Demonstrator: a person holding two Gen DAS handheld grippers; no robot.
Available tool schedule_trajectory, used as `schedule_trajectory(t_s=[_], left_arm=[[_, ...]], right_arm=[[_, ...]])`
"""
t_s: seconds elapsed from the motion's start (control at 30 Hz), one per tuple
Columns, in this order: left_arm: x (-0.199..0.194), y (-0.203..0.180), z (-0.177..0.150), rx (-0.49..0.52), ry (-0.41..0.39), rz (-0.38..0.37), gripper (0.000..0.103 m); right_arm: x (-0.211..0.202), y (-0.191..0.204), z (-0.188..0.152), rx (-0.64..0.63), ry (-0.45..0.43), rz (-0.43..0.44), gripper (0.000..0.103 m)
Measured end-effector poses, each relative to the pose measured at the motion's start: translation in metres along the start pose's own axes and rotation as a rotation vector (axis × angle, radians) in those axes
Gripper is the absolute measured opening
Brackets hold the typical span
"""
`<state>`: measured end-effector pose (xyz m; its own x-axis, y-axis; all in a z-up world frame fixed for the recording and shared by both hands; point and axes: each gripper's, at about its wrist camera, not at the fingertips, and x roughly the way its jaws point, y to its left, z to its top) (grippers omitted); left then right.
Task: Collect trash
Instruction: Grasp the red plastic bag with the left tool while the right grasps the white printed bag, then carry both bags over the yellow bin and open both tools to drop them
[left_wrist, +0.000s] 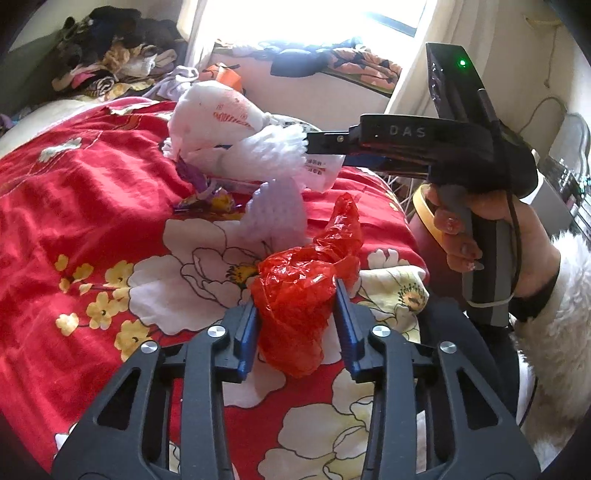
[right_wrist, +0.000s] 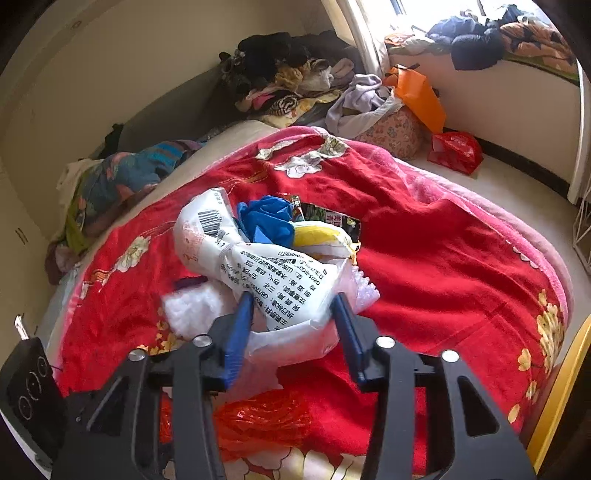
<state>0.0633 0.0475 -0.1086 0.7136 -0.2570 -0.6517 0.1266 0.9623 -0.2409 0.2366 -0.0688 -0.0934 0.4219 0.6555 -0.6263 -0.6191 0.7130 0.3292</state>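
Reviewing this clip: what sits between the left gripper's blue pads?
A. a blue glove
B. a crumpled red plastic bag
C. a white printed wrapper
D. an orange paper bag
B: in the left wrist view the left gripper has its blue pads on either side of the crumpled red plastic bag lying on the red floral blanket; the white printed wrapper is between the right gripper's pads instead.

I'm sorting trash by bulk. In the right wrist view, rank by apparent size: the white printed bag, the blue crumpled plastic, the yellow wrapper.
1. white printed bag, largest, though nearest the camera.
2. blue crumpled plastic.
3. yellow wrapper, close to the blue; partly hidden, so unsure.
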Motion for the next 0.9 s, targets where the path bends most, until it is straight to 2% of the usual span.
schedule_trajectory(t_s=[0.27, 0.47, 0.6, 0.9], left_arm=[[-0.013, -0.01, 0.007, 0.026, -0.029, -0.019, 0.023], [-0.022, -0.025, 0.019, 0.05, -0.064, -0.028, 0.021], [-0.025, -0.036, 0.028, 0.073, -0.078, -0.025, 0.02], [-0.024, -0.061, 0.054, 0.118, -0.106, -0.034, 0.02]], right_arm=[[-0.039, 0.008, -0.005, -0.013, -0.098, -0.072, 0.032], [-0.08, 0.002, -0.004, 0.033, -0.196, -0.094, 0.032], [-0.107, -0.004, -0.008, 0.047, -0.247, -0.141, 0.032], [-0.154, -0.025, -0.02, 0.103, -0.319, -0.219, 0.032]])
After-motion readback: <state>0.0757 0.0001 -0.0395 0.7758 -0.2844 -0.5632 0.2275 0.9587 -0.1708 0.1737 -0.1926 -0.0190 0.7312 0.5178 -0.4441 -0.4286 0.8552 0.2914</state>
